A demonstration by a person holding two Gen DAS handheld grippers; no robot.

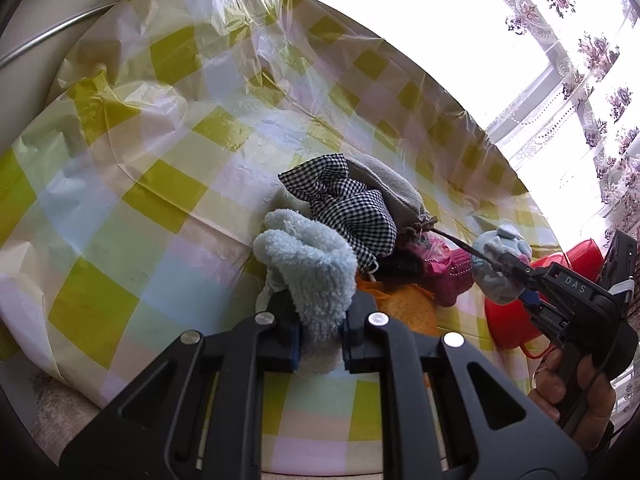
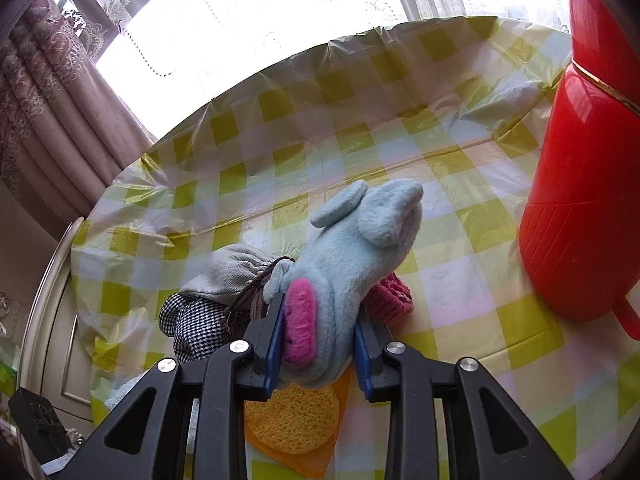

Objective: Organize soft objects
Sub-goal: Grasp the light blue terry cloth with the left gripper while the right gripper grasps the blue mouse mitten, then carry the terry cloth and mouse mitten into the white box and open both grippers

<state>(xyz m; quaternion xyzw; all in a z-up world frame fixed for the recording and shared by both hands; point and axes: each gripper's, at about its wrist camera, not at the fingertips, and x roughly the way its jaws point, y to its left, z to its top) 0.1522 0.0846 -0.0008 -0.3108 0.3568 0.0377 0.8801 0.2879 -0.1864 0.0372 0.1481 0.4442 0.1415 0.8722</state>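
Observation:
My left gripper [image 1: 320,320] is shut on a fluffy light-blue cloth [image 1: 308,264] that bulges up between its pads. My right gripper [image 2: 320,332] is shut on a light-blue plush toy [image 2: 360,240] with a pink patch, held just above the table. The left wrist view shows the same gripper [image 1: 516,276] and toy [image 1: 494,256] at the right. Between them lies a pile: a black-and-white checked cloth [image 1: 344,204], a grey drawstring pouch [image 1: 384,184], a pink knit piece [image 1: 444,268] and a yellow sponge [image 2: 292,416]. The pouch's brown cord [image 1: 456,242] stretches toward the right gripper's fingers.
A tall red plastic jug [image 2: 580,200] stands on the right side of the table. The table is covered by a crinkled yellow-checked plastic cloth [image 2: 360,140]. Behind its far edge are a bright window and patterned curtains [image 2: 48,92]. A hand [image 1: 576,392] holds the right gripper.

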